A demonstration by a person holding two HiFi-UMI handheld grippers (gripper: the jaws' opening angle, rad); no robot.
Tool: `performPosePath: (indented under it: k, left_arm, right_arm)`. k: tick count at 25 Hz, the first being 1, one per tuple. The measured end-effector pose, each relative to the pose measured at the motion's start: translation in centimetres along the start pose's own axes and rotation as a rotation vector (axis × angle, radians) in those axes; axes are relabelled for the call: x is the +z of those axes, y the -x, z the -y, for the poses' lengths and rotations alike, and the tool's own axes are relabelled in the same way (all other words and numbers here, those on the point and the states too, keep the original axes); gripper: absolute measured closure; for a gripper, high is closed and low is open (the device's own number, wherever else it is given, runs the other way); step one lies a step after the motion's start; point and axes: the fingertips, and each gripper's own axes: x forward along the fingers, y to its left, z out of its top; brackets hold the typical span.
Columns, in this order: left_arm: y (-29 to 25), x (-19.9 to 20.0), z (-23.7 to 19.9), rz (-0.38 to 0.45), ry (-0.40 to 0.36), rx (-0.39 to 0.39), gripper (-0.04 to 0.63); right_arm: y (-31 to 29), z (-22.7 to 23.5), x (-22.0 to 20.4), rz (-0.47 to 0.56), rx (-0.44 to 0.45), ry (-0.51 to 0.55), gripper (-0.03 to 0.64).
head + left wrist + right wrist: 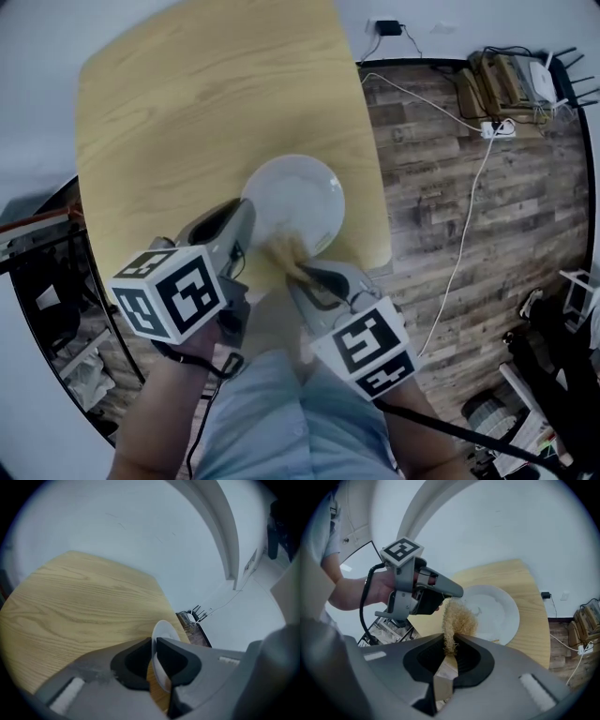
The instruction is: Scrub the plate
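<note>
Probably a lab room: bare table (pixel 187 94), router (pixel 541 73), trailing floor cables (pixel 466 225).

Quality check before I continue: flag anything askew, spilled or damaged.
Nothing stands out. The white plate looks whole, clamped at its rim by the left gripper; the right gripper holds a straw-coloured scrubber at its edge. No spill shows on the table.

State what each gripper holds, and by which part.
The left gripper grips the plate by its rim. The right gripper pinches a tan scrubber by one end; the rest sticks out towards the plate.
</note>
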Motion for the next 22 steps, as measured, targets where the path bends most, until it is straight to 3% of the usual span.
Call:
performPosePath:
  k: [4, 11, 22]
  left_arm:
    - [0.1, 0.2, 0.6, 0.018, -0.025, 0.009, 0.540]
    - [0.6, 0.2, 1.0, 0.018, -0.056, 0.012, 0.541]
    - [0.4, -0.3, 0.4, -0.018, -0.030, -0.018, 0.540]
  right_arm:
    - [1.5, -0.6, -0.2, 0.043, 0.008, -0.016, 0.571]
    - [3.6, 2.8, 2.0, 0.110, -0.103, -0.013, 0.571]
    - [2.2, 9.2, 4.8, 0.081, -0.213, 0.024, 0.571]
